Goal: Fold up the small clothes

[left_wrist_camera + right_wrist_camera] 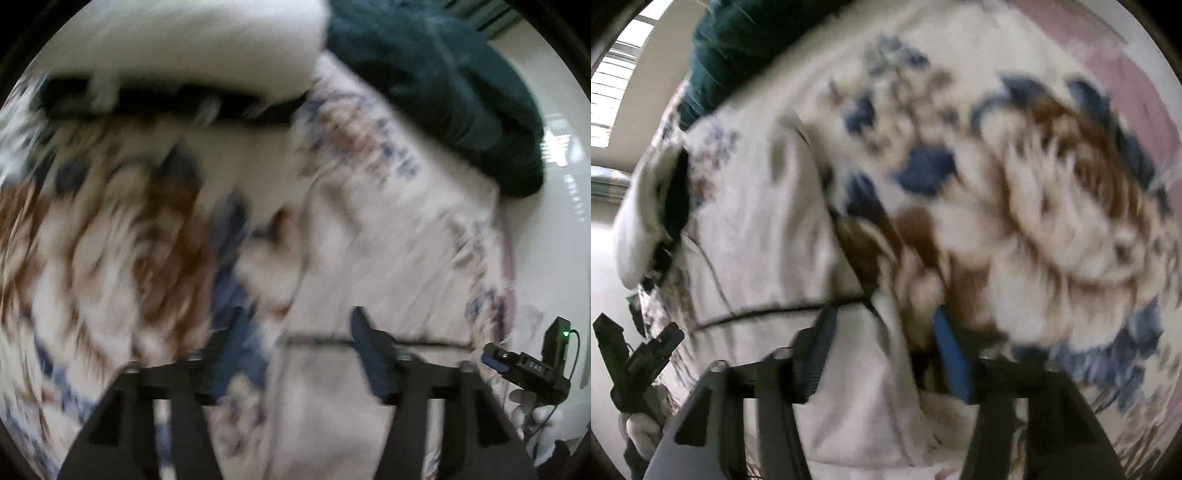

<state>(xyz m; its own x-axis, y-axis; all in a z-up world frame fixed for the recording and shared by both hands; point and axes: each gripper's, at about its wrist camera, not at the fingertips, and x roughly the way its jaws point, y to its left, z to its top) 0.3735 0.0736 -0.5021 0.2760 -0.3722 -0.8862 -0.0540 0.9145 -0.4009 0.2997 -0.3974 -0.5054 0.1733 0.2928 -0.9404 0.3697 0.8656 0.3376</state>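
A small pale garment with a thin dark hem lies flat on a floral bedspread; it also shows in the right wrist view. My left gripper is open just over the garment's near hem. My right gripper is open over the garment's right edge. Both views are motion-blurred, so contact with the cloth cannot be told. The right gripper shows at the lower right of the left wrist view; the left gripper shows at the lower left of the right wrist view.
A dark teal bundle of cloth lies beyond the garment, also in the right wrist view. A white pillow-like item with a black band lies at the far left. The bedspread has brown and blue flowers.
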